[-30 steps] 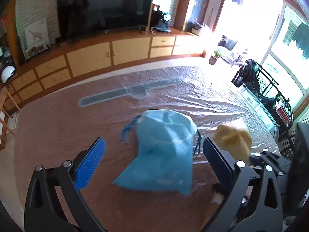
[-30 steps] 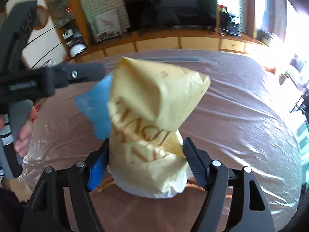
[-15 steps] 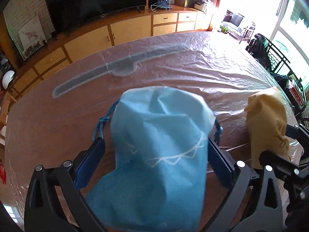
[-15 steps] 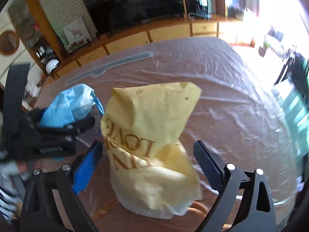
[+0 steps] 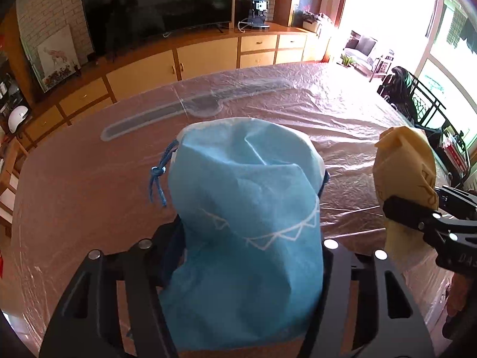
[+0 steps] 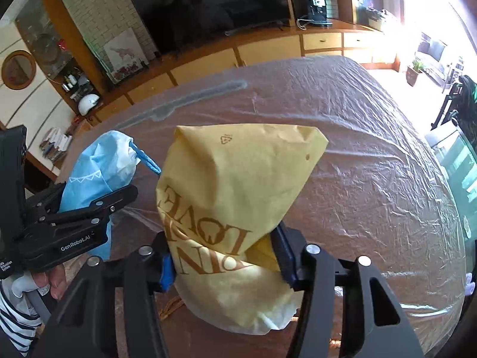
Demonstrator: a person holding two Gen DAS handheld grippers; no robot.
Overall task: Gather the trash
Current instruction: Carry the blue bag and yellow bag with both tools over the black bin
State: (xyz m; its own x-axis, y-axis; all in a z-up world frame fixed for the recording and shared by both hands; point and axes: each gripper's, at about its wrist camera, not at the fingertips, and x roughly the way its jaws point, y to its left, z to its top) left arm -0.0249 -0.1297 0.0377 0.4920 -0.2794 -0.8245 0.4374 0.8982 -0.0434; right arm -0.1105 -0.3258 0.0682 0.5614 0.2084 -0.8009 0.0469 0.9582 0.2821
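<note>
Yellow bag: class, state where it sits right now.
The yellow bag sits pinched in the right gripper over the plastic-covered table, right of the blue bag clamped in the left gripper.

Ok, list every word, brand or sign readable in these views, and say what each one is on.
"LOVE", upside down: yellow paper bag.
A line under it ending in "IN": partly hidden by a fold.
Triangle recycling mark: same bag, its inner figure too small to read.
"GenRobot.AI": left gripper.
"DAS", cut off: right gripper.
Small label at the right-wrist view's left edge: blurred.
</note>
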